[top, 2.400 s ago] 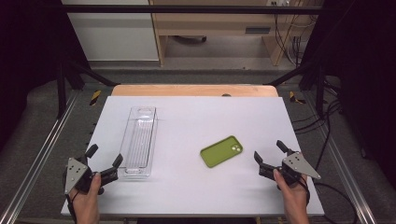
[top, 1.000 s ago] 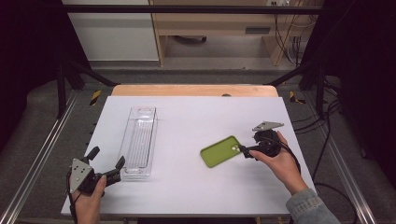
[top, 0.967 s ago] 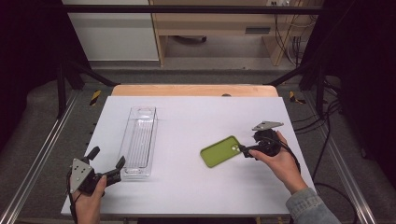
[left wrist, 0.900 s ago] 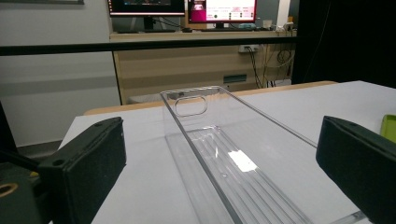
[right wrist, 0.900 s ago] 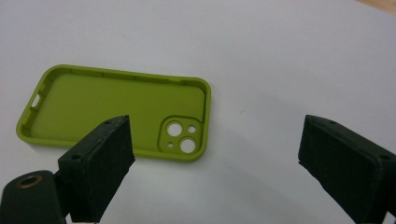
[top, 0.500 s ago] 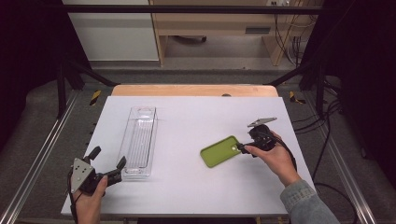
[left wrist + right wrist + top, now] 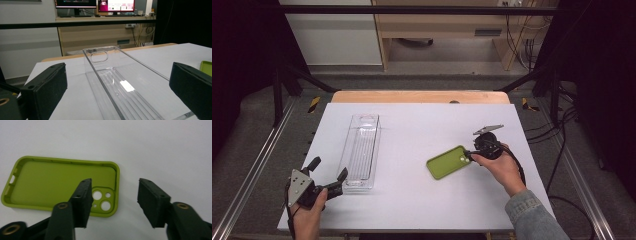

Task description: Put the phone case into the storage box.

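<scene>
A: Right gripper (image 7: 113, 203) has just been closing, jaws half-open, gripping nothing; case (image 7: 60, 185) corner lies between them.

B: Thin rim, flat on table (image 7: 412, 125) — pads may skid off.

A lab set up for recording handling work: a white table (image 7: 412, 200) stands inside a frame of black bars (image 7: 422, 9) and metal rails (image 7: 247, 185), with dark curtains (image 7: 242, 60) at both sides. Cables (image 7: 562, 145) trail over the grey floor (image 7: 437, 80). Behind, a wooden desk (image 7: 105, 32) carries two lit monitors (image 7: 116, 5) and a socket strip (image 7: 131, 25) beside a plain white wall (image 7: 27, 50)
</scene>
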{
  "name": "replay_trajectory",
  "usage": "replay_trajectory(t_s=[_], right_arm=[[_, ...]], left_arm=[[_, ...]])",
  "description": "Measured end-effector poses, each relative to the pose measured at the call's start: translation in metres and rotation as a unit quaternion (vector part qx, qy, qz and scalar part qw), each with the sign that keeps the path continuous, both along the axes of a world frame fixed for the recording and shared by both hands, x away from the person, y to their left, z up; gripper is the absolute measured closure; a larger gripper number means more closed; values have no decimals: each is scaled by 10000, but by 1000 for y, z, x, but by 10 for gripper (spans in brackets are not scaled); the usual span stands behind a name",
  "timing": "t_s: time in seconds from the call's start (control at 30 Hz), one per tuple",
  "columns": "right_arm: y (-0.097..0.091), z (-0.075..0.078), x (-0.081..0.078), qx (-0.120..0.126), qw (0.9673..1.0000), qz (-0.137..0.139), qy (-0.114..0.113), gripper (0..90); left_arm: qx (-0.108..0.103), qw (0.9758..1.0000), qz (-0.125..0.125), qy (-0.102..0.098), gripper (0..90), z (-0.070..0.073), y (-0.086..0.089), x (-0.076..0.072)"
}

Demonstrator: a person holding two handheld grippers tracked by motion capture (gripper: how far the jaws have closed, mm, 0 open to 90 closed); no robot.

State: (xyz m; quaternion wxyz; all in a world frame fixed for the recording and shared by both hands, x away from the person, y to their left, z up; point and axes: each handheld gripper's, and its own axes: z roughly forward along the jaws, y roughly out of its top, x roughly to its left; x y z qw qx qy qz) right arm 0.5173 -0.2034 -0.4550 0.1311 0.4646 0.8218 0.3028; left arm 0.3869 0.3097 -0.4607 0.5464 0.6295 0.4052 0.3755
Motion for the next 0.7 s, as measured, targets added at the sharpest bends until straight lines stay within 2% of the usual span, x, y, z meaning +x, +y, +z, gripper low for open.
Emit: replay_trajectory(t_s=[0.27,0.47,0.7], right_arm=[[0,-7,3,-99,9999,15,125,583],[2,-11,6,-62,9997,56,219,652],[4,-17,9,-109,9994,22,328,685]], left_arm=[[9,10000,-39,25,12,0,-1,0],[-16,10000,-68,41,10,0,-1,1],[-13,10000,-77,41,10,0,-1,0]])
